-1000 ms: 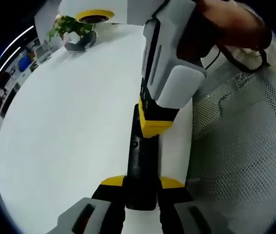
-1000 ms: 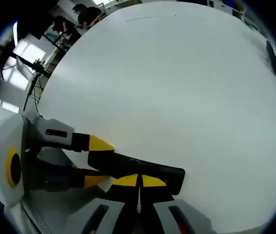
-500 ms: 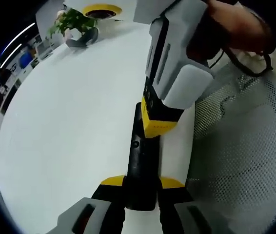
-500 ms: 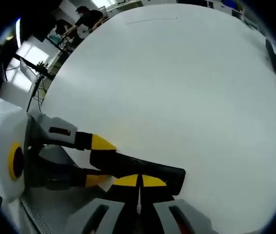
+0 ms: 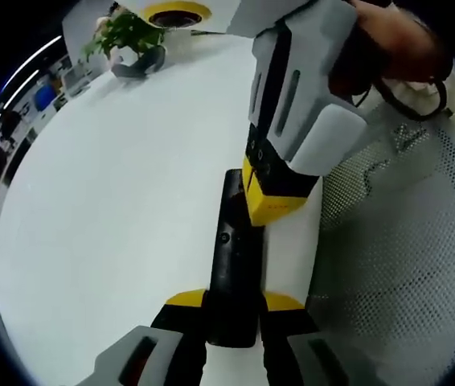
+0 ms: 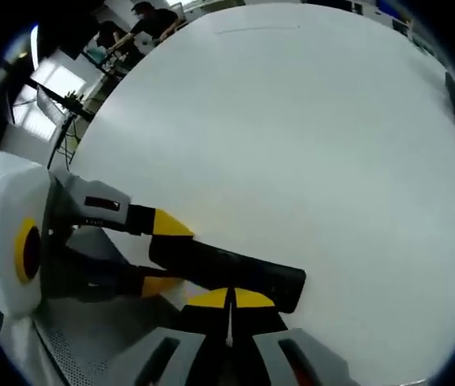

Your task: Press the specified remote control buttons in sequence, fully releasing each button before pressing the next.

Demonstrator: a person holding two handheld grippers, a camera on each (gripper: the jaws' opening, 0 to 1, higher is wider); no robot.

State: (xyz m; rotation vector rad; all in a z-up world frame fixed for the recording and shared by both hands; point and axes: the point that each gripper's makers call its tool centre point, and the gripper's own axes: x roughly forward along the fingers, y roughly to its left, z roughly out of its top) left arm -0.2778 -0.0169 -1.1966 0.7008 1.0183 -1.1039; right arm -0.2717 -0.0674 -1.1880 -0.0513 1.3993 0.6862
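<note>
A long black remote [image 5: 231, 257] lies along the white round table [image 5: 115, 201]. My left gripper [image 5: 233, 301] is shut on its near end, one yellow-tipped jaw on each side. My right gripper [image 5: 269, 205] comes down from the upper right, its yellow tips over the remote's far half beside a small round button; contact is hard to judge. In the right gripper view the remote [image 6: 227, 269] runs across the bottom. The right gripper [image 6: 229, 299] is shut with its tips together at the remote's edge, and the left gripper [image 6: 166, 253] clamps the remote from the left.
A potted plant [image 5: 127, 40] and a yellow-rimmed round object [image 5: 171, 12] stand at the table's far side. White perforated fabric [image 5: 404, 241] lies right of the table edge. A hand [image 5: 388, 40] holds the right gripper. People [image 6: 143, 20] are behind the table.
The right gripper has shifted slightly up and right along the remote, its tips a little farther from my left jaws. The remote stays clamped in the left gripper.
</note>
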